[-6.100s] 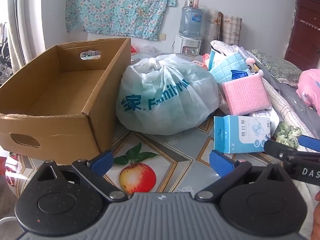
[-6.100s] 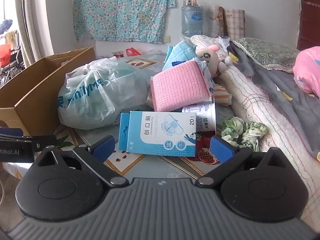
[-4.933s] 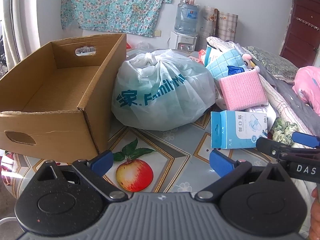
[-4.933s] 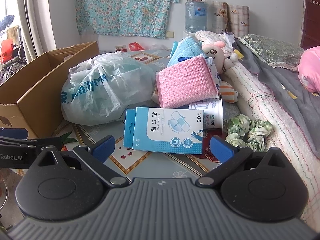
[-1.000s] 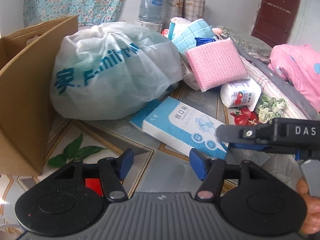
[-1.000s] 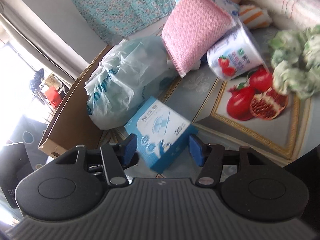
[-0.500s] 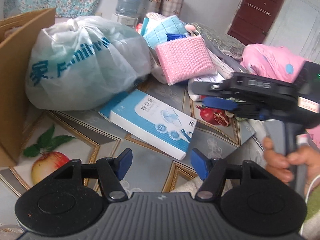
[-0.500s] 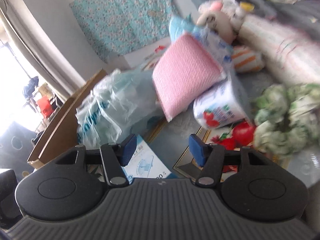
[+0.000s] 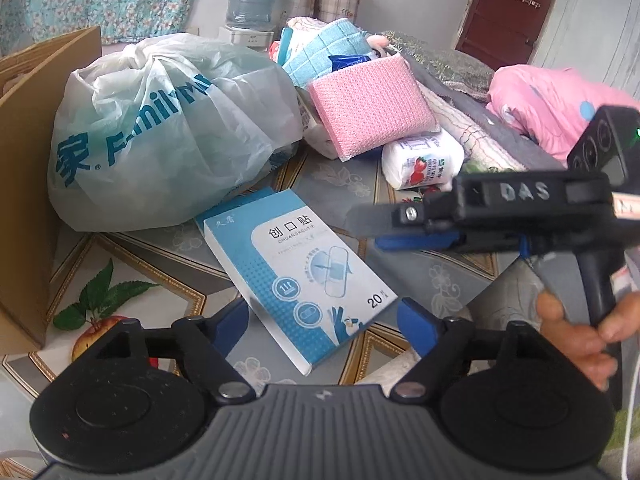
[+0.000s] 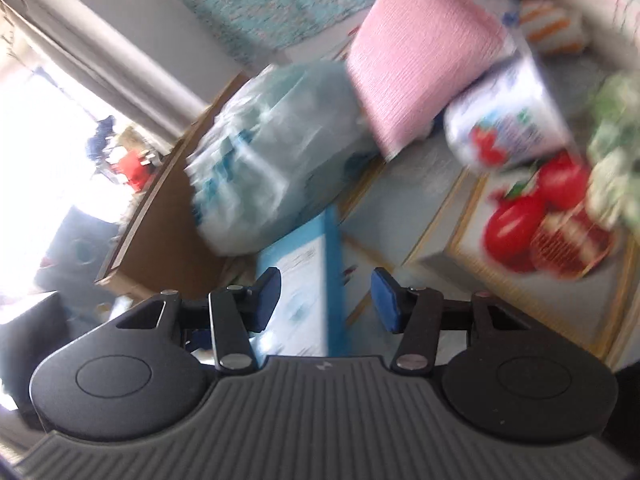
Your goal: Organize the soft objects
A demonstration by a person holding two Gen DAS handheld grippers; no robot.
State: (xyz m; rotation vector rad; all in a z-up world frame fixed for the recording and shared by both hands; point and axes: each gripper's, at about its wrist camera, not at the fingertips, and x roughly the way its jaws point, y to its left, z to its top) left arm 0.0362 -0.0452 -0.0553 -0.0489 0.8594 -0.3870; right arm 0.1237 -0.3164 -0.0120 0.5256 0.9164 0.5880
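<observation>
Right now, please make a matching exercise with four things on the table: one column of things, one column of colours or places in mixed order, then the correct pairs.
Things:
1. plastic bag
2. knitted pad
3. plaster box
4. tissue pack

Descriptions:
A. pink, leaning on the pile behind it
B. white, with printed strawberries
C. translucent white with blue-green letters, next to the cardboard box
D. blue and white, lying flat in front of the left gripper

Pairs: 1-C, 2-A, 3-D, 4-B
</observation>
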